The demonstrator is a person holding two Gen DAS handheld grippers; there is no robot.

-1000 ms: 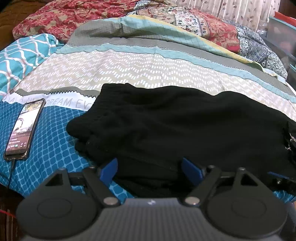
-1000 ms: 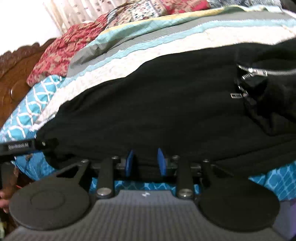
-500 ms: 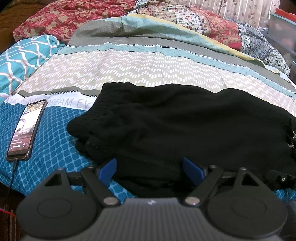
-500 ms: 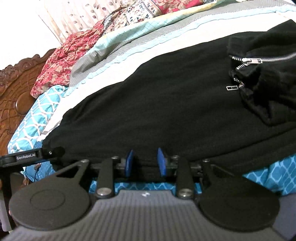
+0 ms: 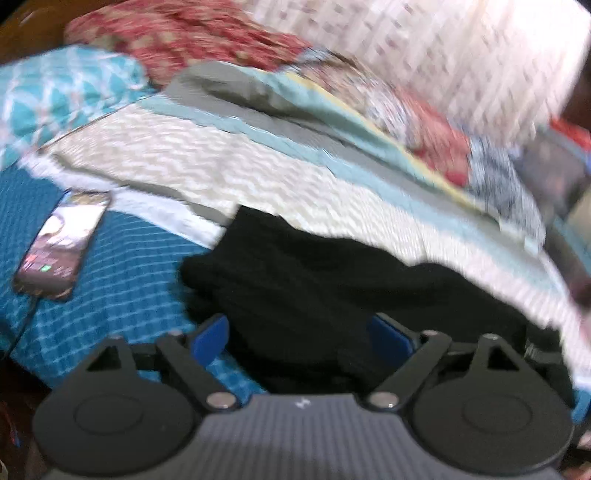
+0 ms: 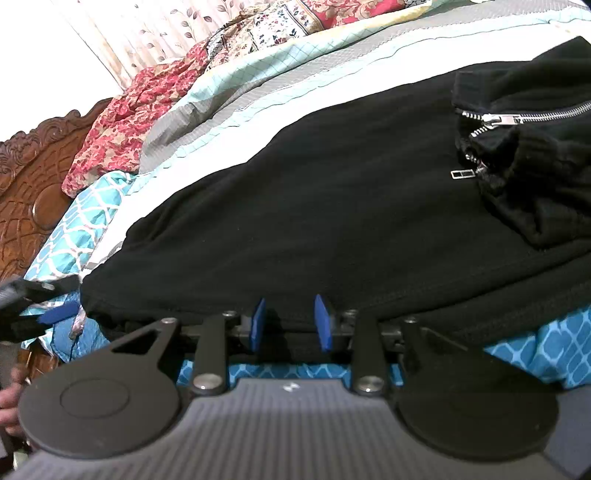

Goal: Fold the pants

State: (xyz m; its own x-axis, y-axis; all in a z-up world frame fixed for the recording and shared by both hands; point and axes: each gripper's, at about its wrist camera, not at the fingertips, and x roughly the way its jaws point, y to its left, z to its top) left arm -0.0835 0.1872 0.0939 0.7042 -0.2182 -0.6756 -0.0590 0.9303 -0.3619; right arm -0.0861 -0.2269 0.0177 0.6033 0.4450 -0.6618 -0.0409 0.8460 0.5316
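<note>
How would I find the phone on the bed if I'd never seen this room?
Look at the bed, at the blue bedsheet with the pale grid pattern along its near edge. Left of the crumpled black pants lies a flat dark rectangular smartphone, apart from them. It is the only hard, shiny thing among the fabrics, its screen is lit, and a thin cable runs from its near end.

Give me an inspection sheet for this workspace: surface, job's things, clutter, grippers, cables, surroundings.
Surface: bed with a blue patterned sheet and a striped blanket.
Job's things: black pants spread flat; zipper showing at their right end.
Clutter: phone, screen lit, left of the pants.
Grippers: left gripper open wide, jaws just been opening, pants edge between them, unpressed; right gripper narrow at the near edge, grip unclear.
Cables: thin cord from the phone's near end.
Surroundings: floral bedding, carved wooden headboard, curtain.
</note>
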